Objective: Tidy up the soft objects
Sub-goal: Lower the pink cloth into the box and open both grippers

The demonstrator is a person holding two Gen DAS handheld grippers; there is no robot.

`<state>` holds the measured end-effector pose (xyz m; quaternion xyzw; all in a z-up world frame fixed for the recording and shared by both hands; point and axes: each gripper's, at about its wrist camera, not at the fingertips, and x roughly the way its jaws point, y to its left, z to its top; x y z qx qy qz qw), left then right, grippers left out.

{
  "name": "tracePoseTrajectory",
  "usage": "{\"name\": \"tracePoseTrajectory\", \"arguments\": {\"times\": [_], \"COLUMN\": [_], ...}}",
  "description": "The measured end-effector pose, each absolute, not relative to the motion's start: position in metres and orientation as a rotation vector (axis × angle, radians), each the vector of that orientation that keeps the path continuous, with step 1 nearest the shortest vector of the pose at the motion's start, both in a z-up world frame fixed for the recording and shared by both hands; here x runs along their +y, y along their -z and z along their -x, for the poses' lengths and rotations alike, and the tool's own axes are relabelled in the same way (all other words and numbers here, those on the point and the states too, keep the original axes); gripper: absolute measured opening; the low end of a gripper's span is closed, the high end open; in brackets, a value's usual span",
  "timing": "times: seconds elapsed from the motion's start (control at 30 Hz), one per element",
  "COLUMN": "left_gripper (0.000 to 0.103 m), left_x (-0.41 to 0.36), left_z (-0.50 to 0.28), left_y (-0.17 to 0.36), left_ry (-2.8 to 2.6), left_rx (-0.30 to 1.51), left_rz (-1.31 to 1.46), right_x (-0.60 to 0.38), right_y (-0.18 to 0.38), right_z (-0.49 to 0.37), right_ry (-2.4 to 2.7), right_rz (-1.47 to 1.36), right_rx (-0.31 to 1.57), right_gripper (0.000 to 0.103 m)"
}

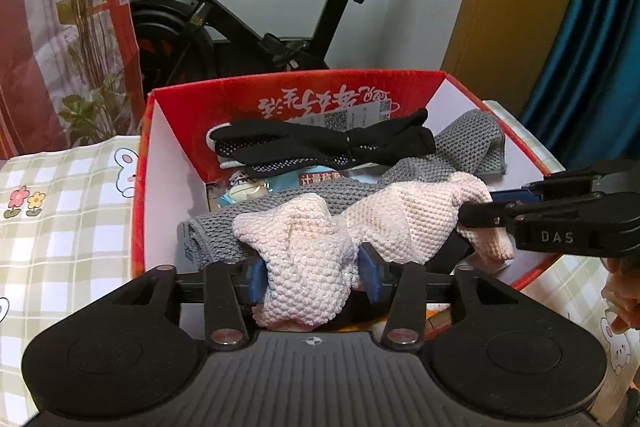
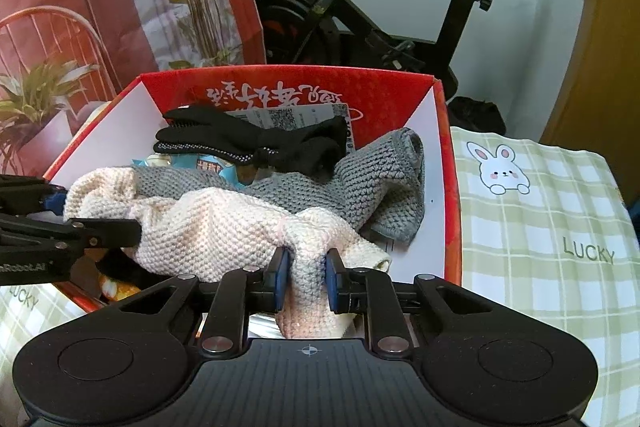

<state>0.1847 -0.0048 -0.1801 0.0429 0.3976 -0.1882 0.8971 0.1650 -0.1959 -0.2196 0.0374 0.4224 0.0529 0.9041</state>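
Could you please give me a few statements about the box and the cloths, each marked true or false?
1. The right gripper pinches the cream cloth. True.
2. The cream cloth lies on the tablecloth outside the box. False: it is draped over the grey cloth in the red box.
3. Black gloves lie towards the back of the box. True.
4. The left gripper has nothing between its fingers. False: a fold of the cream cloth sits between them.
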Motion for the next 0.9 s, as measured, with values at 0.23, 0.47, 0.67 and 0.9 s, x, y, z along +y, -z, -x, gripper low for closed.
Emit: {"name": "tracePoseTrajectory", "arguments": {"times": [0.23, 0.47, 0.67, 0.9], "left_gripper": [0.087, 0.103, 0.103, 0.103], "left_x": [-0.003, 0.005, 0.011, 0.011], "left_z": [-0.162, -0.144, -0.133, -0.113], "left_y": [0.161, 0.142, 0.131, 0.113], "left_ry": [0.354, 0.273, 0.225, 0.138], "left_rx": [0.718, 0.636, 0.614, 0.537], "left_rz": [-0.135, -0.14, -0.121, -0.163], "right_x": [-0.187, -0.182, -0.176, -0.17], "right_y": [0.208, 0.186, 0.165, 0.142], "right_z": [-0.153, -0.137, -0.121, -0.1], "right_ry": [-0.075, -0.067, -0.066, -0.065], "right_rz": [-0.007, 0.022, 0.027, 0.029], "right_rx": [0.819, 0.748, 0.687, 0.618], "right_gripper": [0.025, 0.044, 0.077, 0.102]}}
